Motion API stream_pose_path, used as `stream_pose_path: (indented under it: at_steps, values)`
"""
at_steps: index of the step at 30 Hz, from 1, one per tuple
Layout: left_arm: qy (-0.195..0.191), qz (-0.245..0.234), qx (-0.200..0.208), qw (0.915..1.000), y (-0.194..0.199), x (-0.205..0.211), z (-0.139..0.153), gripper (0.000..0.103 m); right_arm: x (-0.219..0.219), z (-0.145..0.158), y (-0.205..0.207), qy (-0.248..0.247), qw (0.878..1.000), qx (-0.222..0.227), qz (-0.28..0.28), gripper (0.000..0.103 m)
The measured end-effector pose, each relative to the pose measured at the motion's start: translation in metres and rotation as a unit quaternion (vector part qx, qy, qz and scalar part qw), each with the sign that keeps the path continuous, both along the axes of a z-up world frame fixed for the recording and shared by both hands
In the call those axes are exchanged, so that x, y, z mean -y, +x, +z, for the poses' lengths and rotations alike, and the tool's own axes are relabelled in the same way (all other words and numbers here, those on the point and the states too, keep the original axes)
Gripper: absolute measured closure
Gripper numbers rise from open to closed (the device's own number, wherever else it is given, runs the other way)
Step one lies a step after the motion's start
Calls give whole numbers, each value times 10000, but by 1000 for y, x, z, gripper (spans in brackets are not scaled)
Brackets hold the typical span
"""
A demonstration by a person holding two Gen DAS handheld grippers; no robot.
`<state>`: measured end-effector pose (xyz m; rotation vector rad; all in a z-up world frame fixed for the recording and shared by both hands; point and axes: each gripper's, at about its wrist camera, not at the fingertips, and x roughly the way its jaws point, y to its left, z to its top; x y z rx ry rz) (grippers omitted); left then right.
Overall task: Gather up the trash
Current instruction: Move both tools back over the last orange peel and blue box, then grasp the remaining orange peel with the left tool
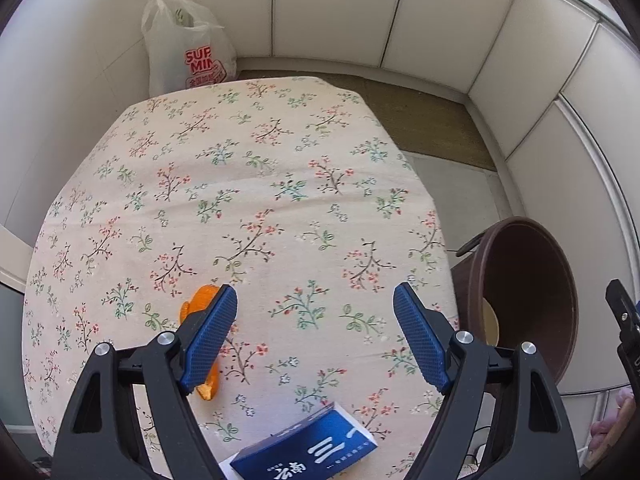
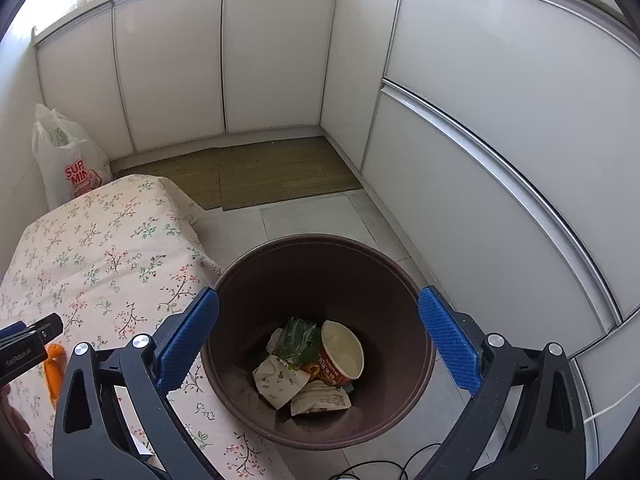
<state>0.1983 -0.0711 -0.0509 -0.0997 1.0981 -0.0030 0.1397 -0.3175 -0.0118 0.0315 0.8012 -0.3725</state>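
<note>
An orange peel lies on the floral tablecloth, partly hidden behind the left finger of my left gripper, which hangs open above the cloth with nothing between its pads. A blue box rests at the table's near edge. My right gripper stands open over the brown bin, empty. In the bin lie a red noodle cup, a green wrapper and crumpled paper. The peel also shows at the right wrist view's left edge, below the left gripper's black tip.
A white plastic shopping bag stands on the floor past the table's far left corner. White cabinet doors wall in the corner, with a green mat on the tiled floor. The bin sits right of the table.
</note>
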Motion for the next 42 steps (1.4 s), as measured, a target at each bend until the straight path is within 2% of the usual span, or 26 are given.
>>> stream_pose_path:
  at_steps: [12, 19, 25, 31, 36, 40, 42]
  values:
    - [85, 507, -410, 9978, -2, -68, -32, 24, -76, -9, 23, 97, 9964, -271, 804, 7]
    - [-98, 710, -757, 9946, -1, -103, -62, 25, -124, -26, 39, 52, 9904, -622, 1234, 7]
    - [-233, 625, -807, 9945, 1, -114, -80, 25, -154, -38, 47, -150, 9854, -824, 1484, 7]
    - [-283, 451, -761, 9957, 0, -112, -91, 26, -163, -44, 53, -261, 9844, -922, 1478, 7]
    - [-385, 342, -852, 9950, 4, -109, -99, 43, -161, -47, 55, -273, 9846, -981, 1420, 7]
    - [-338, 295, -827, 9956, 7, -110, -101, 49, -162, -46, 53, -297, 9842, -991, 1437, 7]
    - [-327, 247, -809, 9959, 7, -108, -101, 58, -162, -45, 52, -310, 9840, -984, 1454, 7]
